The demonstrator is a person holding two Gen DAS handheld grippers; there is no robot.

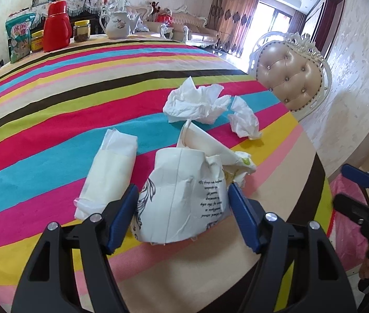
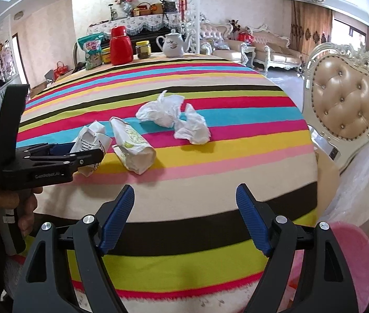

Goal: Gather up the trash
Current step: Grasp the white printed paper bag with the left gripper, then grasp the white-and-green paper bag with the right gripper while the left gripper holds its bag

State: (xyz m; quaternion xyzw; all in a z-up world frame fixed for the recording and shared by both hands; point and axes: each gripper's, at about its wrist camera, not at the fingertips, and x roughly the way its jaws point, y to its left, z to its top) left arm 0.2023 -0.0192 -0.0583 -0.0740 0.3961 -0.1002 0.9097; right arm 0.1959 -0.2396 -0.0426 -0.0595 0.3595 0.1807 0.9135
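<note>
When seen along the left gripper (image 1: 182, 187): clamped on a crushed paper cup (image 1: 184, 203), with blue ribbed pads pressed against both sides. White cup wall dented and creased, printed with black scrollwork and lines of script, low over the near part of the striped tablecloth (image 1: 54, 109).

Only in the left wrist view:
- a soft white tissue pack (image 1: 111, 172) in clear film, just left of the cup and lying lengthwise.
- a glimpse of the right gripper (image 1: 362, 190) at the far right edge, black with one blue pad.

Only in the right wrist view:
- the left tool from the side, black and angular, gripped by the left hand (image 2: 25, 208) at its handle, with the cup poking out between the fingers.
- the right tongs wide apart with nothing between them, over the near table edge.
- the fringed hem of the cloth, and a pink plastic bag (image 2: 354, 247) at the near right.

Shared by both views:
- a second flattened cup (image 2: 132, 148) with green print, just beside the held one.
- two crumpled tissues (image 2: 161, 112), thin and wrinkled, touching each other on the cyan and red stripes farther out.
- a glossy red flask (image 2: 120, 45) and a white china teapot (image 2: 172, 44) at the far edge, with jars and a snack bag beside them.
- a tufted, cream chair (image 2: 346, 99) with a carved frame on the right.
</note>
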